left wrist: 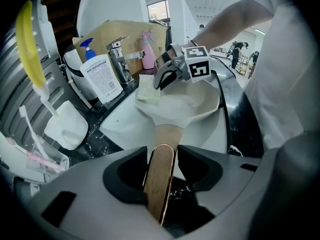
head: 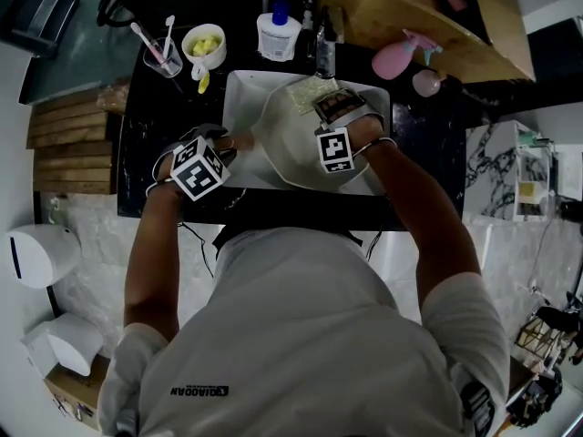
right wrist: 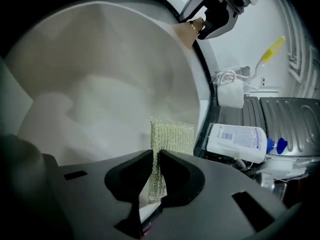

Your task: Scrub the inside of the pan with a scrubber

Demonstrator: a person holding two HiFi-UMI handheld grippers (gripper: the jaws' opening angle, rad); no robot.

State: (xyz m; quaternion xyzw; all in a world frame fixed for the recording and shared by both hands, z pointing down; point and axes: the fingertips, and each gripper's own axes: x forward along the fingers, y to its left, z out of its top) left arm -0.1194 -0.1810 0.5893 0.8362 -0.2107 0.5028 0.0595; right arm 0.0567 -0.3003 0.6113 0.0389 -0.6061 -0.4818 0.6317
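Left tongs are clamping the wooden handle of the pan, holding it tilted over the sink w/ the inside facing up toward the person. Right tongs are pinching the scrubber, a thin yellow-green mesh pad, by its lower edge. Most of the pad is sticking out past the tips and lying on or just off the pan's inner wall, close to the far rim. Can't tell if it's actually pressing.

What's looking risky from here:
- Pad is being gripped by a narrow strip only. Hard strokes are prob. dragging it out of the tongs or folding it over, leaving the bare tips scraping the coating.
- Pad is sitting right by the rim. A stroke running too far is sending it over the edge toward the faucet and the soap bottle, which is standing just beside the sink on the counter.
- Pan is hanging from one grip on a smooth, flat handle. Side pressure from the right tongs is likely twisting it round in the left tongs, esp. if wet, and tipping it into the sink.
- Right tongs are working near the faucet, so lifting w/o looking is risking a knock.
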